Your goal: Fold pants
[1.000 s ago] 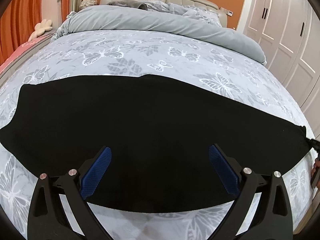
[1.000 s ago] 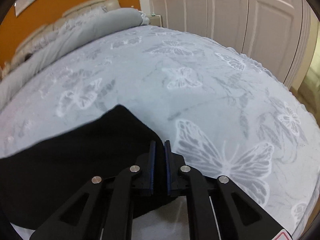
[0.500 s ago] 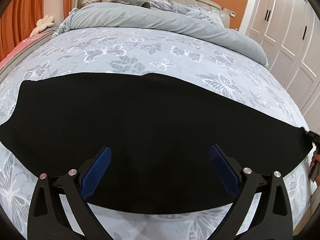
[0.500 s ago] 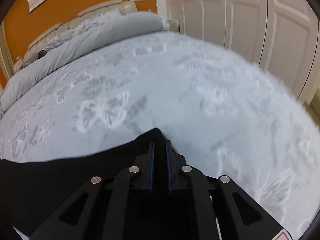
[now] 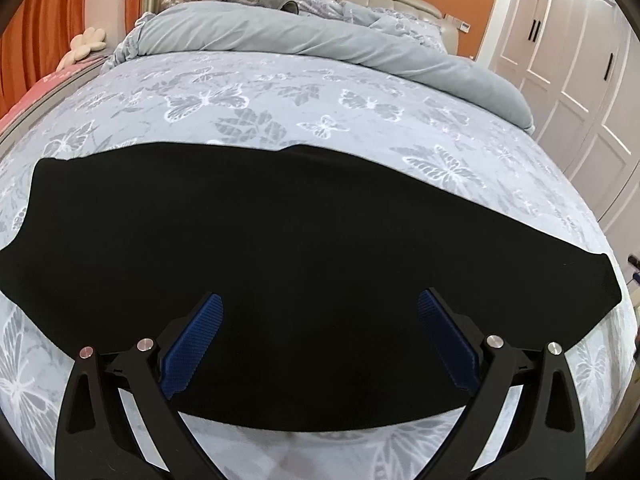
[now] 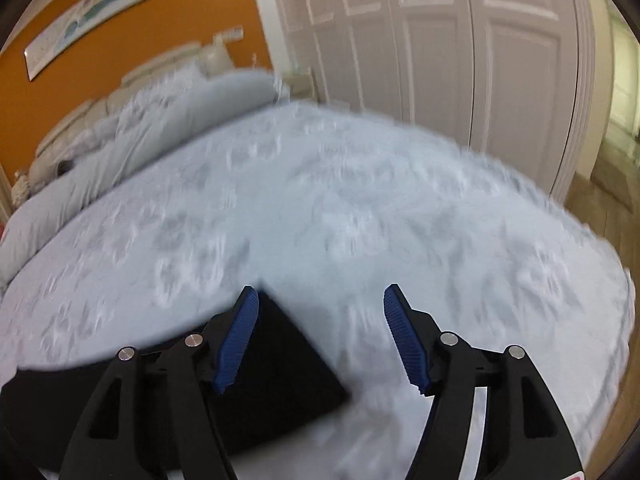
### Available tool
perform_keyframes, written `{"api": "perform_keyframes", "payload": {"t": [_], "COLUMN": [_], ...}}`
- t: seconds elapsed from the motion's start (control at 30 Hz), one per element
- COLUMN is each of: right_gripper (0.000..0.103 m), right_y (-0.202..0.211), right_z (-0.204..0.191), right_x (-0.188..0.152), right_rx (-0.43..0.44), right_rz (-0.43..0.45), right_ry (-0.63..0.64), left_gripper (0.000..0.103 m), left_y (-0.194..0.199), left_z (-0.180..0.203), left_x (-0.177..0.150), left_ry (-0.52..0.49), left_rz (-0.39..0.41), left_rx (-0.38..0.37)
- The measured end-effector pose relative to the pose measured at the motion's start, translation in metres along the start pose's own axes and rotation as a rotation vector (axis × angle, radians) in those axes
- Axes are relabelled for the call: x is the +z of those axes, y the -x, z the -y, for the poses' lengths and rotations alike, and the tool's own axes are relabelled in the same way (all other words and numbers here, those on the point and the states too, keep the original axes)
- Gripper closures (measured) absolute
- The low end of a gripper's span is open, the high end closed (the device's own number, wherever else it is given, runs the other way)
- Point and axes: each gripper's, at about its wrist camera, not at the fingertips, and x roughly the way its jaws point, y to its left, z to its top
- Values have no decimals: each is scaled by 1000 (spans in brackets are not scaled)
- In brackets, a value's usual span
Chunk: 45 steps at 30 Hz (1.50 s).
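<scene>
Black pants (image 5: 280, 248) lie flat in a long band across the bed, folded lengthwise. My left gripper (image 5: 318, 320) is open and empty, hovering over the near edge of the pants at their middle. My right gripper (image 6: 316, 316) is open and empty above the right end of the pants (image 6: 280, 372), whose corner lies flat under the left finger (image 6: 236, 340). The right wrist view is motion-blurred.
The bed has a grey butterfly-print sheet (image 5: 320, 100). A rumpled grey duvet (image 5: 320, 40) lies by the headboard. White wardrobe doors (image 6: 460, 52) stand to the right of the bed. A pink cover (image 5: 24, 100) is at the far left.
My right gripper opened and let go of the pants' end, then lifted back. The end now lies flat on the bed. My left gripper stayed open in place.
</scene>
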Motion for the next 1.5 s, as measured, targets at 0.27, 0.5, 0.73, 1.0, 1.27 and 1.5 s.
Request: {"api": "perform_keyframes", "payload": {"t": [0.27,0.5,0.73,1.0,1.27,1.5], "right_gripper": [89,61,26,70,90,90], "right_y": [-28,-31,-8,-40,19,93], "right_z": [-7,2,32,17,-58,-222], "right_x": [-48,-44,-42,-54,-23,-32], "right_rx": [-6,-47,63,179,350,618], "right_rz": [-146,-124,-140,-193,-46,15], "right_ry": [51,-38,-326,-326,-254,43], "left_gripper": [7,7,7,7,6,6], "left_y": [18,18,22,34,57,82], "left_z": [2,-9,-16,-33,-93,-147], "left_x": [-5,1,7,3,7,5], "left_ry": [-10,39,90,108,268,343], "left_rz": [26,30,26,29,48,83], "left_rx": [-20,-3,-40,-27,-11,61]}}
